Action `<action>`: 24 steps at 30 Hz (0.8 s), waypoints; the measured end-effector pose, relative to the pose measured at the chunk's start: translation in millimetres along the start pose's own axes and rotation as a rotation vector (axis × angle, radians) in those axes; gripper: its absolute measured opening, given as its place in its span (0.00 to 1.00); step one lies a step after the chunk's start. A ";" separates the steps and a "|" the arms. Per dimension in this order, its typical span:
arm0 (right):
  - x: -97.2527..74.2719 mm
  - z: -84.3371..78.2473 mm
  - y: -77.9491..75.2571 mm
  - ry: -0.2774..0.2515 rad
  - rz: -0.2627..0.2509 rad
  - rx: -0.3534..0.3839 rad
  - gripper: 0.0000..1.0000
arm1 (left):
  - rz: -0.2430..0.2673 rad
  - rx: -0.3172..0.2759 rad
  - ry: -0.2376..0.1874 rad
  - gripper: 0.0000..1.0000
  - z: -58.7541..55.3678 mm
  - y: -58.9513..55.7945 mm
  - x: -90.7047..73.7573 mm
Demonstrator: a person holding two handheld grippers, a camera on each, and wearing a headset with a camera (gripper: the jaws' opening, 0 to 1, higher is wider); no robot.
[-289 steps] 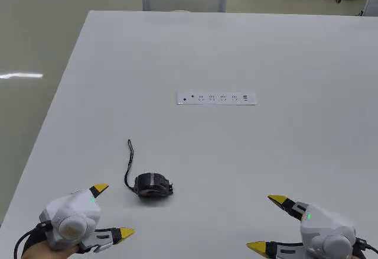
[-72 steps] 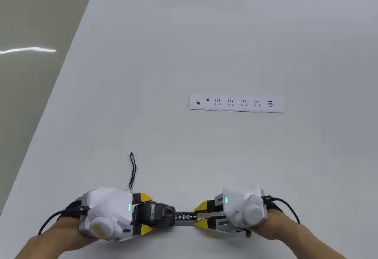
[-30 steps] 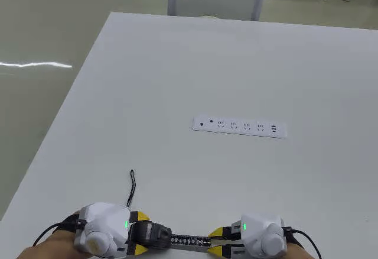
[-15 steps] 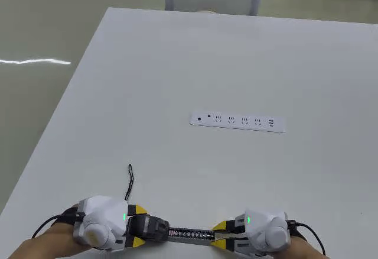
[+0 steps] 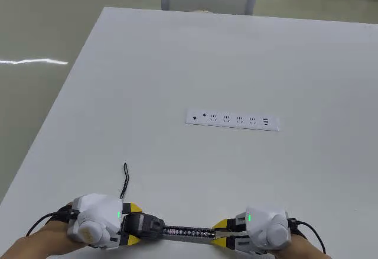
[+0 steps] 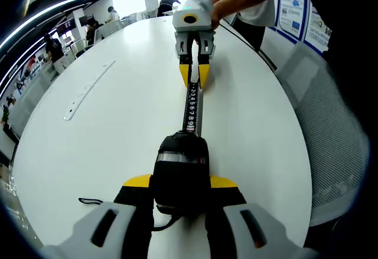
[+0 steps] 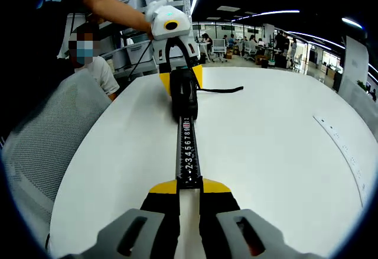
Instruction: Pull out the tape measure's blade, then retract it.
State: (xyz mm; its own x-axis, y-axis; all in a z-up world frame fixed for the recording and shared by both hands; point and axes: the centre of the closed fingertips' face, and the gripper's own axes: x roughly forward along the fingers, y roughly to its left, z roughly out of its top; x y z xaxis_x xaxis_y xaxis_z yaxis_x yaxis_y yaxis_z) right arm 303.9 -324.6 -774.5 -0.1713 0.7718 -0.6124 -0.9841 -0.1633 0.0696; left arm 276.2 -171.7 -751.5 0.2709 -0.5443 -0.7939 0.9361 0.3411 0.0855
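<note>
Holding the black tape measure (image 6: 181, 163) by its case, the left gripper (image 5: 133, 224) sits near the close edge of the white worktop (image 5: 177, 58) — its jaws are squeezed onto the two sides of the case. The right gripper (image 5: 220, 233) points at it from the other side, and its jaws are pinched on the very end of the blade (image 7: 187, 143). The blade is pulled out a short way and runs in a straight line from the case to the right gripper, low over the worktop. It is dark, with a row of light numbers along it. A thin black wrist strap (image 5: 124, 179) lies on the worktop just beside the left gripper, running away from the person. A white power strip (image 5: 231, 119) lies flat in the middle of the worktop — well apart from both grippers and the tape measure.
</note>
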 end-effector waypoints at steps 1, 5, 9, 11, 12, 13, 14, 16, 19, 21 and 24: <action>-0.3 -0.2 0.2 -0.001 0.002 0.005 0.08 | 0.000 0.000 0.001 0.29 0.0 -0.1 0.0; -2.4 -0.5 -0.1 0.000 0.004 0.007 0.08 | 0.001 -0.002 0.002 0.29 0.4 -0.2 -0.3; -4.8 -2.3 -0.9 0.000 0.003 0.011 0.08 | 0.002 -0.003 0.002 0.29 0.4 -0.1 -0.4; -5.8 -3.6 -0.8 0.002 0.003 0.014 0.08 | 0.001 -0.002 0.004 0.29 0.4 -0.2 -0.2; -6.4 -3.9 -0.8 0.002 0.003 0.013 0.08 | 0.001 -0.002 0.004 0.29 0.4 -0.1 -0.1; -7.5 -4.3 -0.5 0.003 0.002 0.012 0.08 | 0.001 -0.001 0.005 0.29 0.2 -0.1 -0.2; -8.2 -4.6 -0.4 0.003 0.002 0.012 0.08 | 0.001 -0.001 0.006 0.29 0.1 -0.1 -0.3; -10.0 -5.7 -0.6 0.002 0.001 0.014 0.08 | 0.002 -0.003 0.006 0.29 -0.1 -0.1 -0.4; -11.7 -8.0 0.5 0.003 0.003 0.017 0.08 | 0.001 0.000 0.006 0.29 -0.3 -0.2 -0.3; -13.7 -9.6 0.2 0.004 0.001 0.017 0.08 | -0.002 -0.001 0.006 0.29 -0.3 -0.2 -0.3; -16.2 -11.6 0.1 0.006 -0.003 0.019 0.08 | -0.006 0.001 0.009 0.29 0.1 -0.4 -0.3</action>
State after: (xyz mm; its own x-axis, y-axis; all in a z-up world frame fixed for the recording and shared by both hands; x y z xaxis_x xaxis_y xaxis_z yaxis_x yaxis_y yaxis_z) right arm 307.1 -344.3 -773.8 -0.1684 0.7688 -0.6169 -0.9853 -0.1495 0.0826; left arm 275.8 -171.8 -751.2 0.2637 -0.5392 -0.7998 0.9377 0.3377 0.0814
